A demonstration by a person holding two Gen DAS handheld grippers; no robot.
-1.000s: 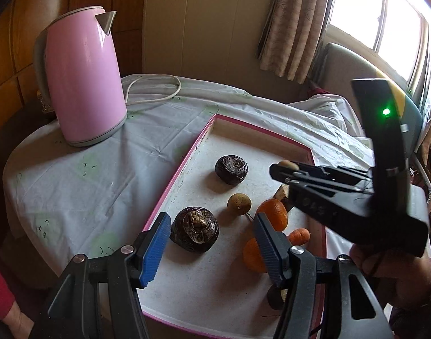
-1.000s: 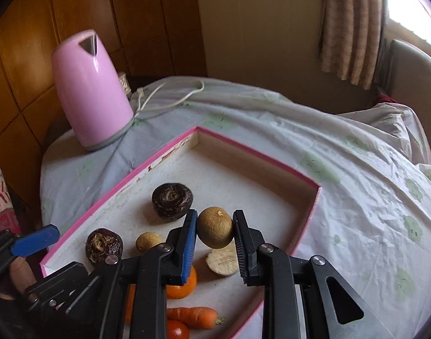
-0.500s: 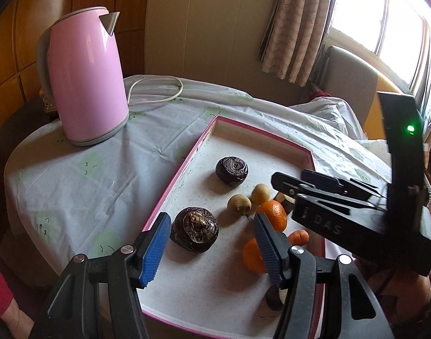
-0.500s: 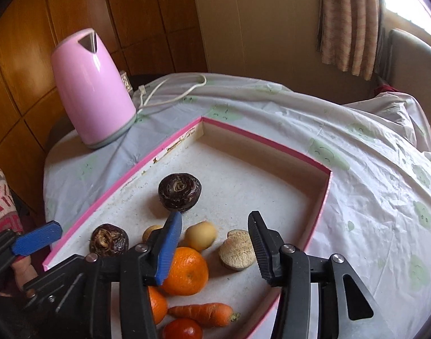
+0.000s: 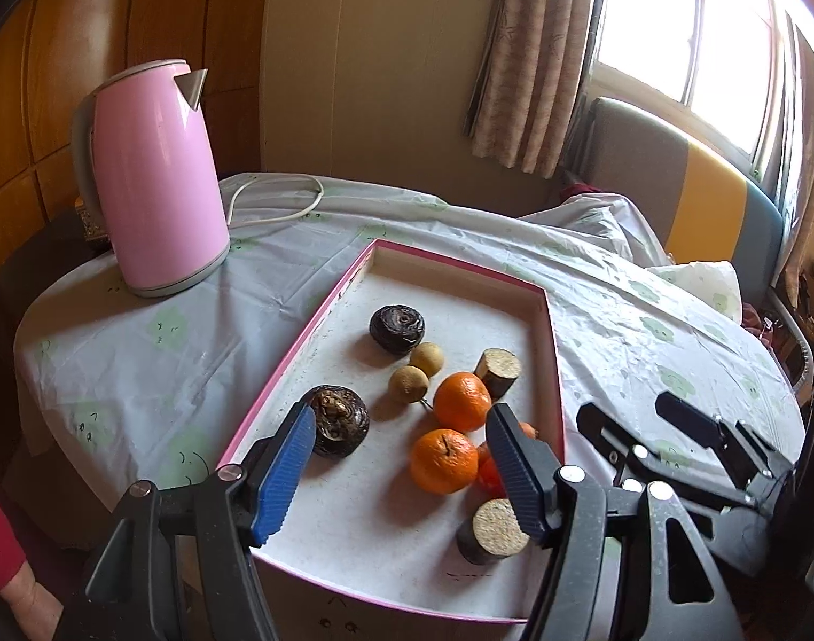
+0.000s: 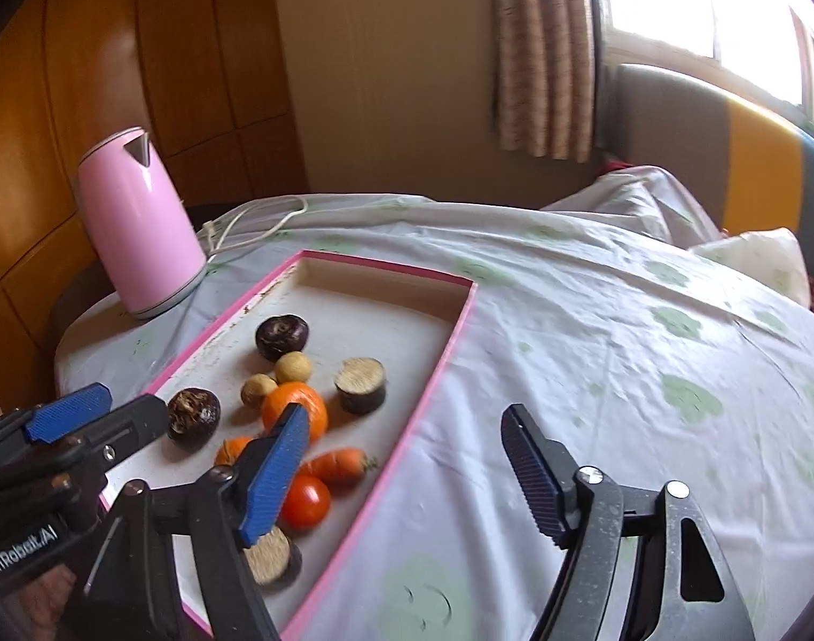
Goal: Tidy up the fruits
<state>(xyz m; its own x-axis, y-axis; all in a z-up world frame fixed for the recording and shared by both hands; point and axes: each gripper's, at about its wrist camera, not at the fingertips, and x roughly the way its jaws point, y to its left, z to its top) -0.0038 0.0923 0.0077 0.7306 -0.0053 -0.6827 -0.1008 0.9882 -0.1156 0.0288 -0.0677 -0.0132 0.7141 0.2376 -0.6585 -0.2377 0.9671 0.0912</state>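
A pink-rimmed tray (image 5: 321, 320) (image 6: 439, 368) holds two dark water chestnuts (image 5: 396, 323) (image 5: 338, 419), two small tan longans (image 5: 408, 383) (image 5: 427, 358), two oranges (image 5: 461, 401) (image 5: 443, 460), a carrot (image 6: 336, 464), a tomato (image 6: 305, 502) and two cut stem pieces (image 5: 496, 366) (image 5: 491, 529). My left gripper (image 5: 401, 470) is open and empty over the tray's near end. My right gripper (image 6: 401, 475) is open and empty, over the tray's right rim and the cloth. It shows at the right in the left wrist view (image 5: 674, 427).
A pink kettle (image 5: 153, 181) (image 6: 137, 224) with a white cord (image 5: 279, 203) stands left of the tray on the pale green-patterned tablecloth (image 6: 620, 347). A curtain and window are behind, with a padded seat (image 5: 690, 187) at the right.
My right gripper let go of the tan longan, which now lies in the tray, opened wide and drew back to the right off the tray. My left gripper stayed open and rose slightly.
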